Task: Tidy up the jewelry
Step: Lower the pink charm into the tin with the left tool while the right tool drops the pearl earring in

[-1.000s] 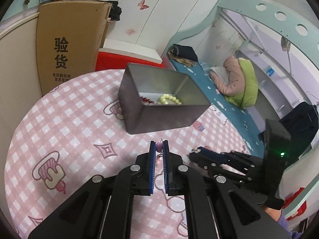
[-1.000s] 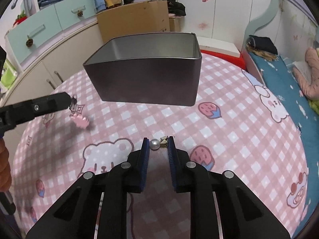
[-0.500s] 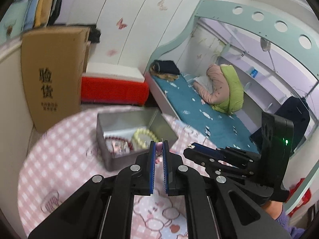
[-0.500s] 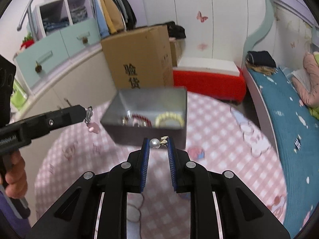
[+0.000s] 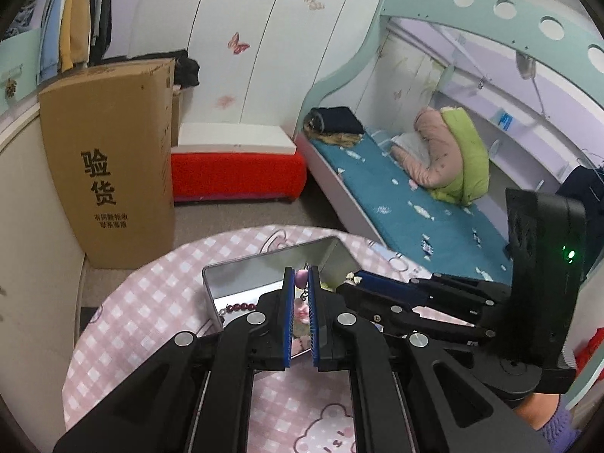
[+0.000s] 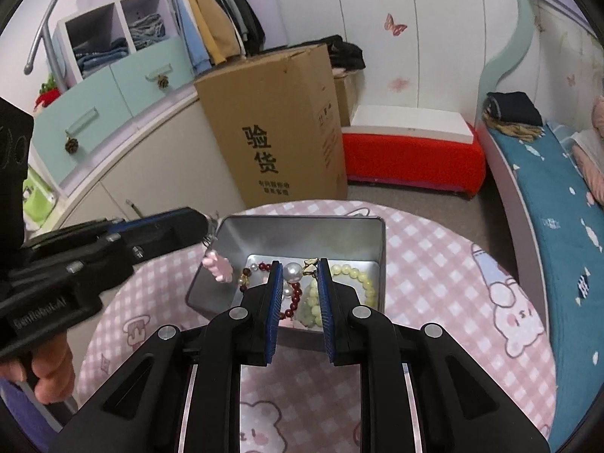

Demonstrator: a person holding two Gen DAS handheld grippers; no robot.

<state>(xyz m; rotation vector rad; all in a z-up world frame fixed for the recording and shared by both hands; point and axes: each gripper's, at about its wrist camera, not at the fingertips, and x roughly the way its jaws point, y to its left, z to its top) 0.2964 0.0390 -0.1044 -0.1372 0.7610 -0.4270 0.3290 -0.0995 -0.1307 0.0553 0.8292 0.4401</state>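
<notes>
Grey metal, open-topped and rectangular, the tin (image 6: pixel 302 234) stands on the round bench (image 6: pixel 453 264), whose cloth is a pink and white check printed with cartoon bears. On the floor of the tin lie a dark red bead bracelet (image 6: pixel 292 300) and a pale yellow-green bead bracelet (image 6: pixel 356 275), side by side and touching near the middle. Above the tin, the right tongs (image 6: pixel 299 271) are closed on a pearl earring (image 6: pixel 293 271): a round white pearl with a small gold fitting at its right, pinched between the blue pads. At the tin's left rim the left tongs (image 5: pixel 301 278) are closed on a pink charm (image 6: pixel 218 267), which in the right wrist view hangs on a fine wire hook just inside the tin's left wall; in the left wrist view only its pale pink top shows between the blue pads. In that view the right tongs reach in from the right, their tips over the tin's far right corner. A hand (image 6: pixel 51 372) grips the handle of the left tongs, to the left of the tin. Beyond the tin, off the bench, a tall cardboard box (image 6: pixel 271 128) printed with black characters stands on the floor. Right of the box sits a red bench seat with a white top (image 6: pixel 411 143), and further right a bed with a teal cover (image 6: pixel 558 204)
</notes>
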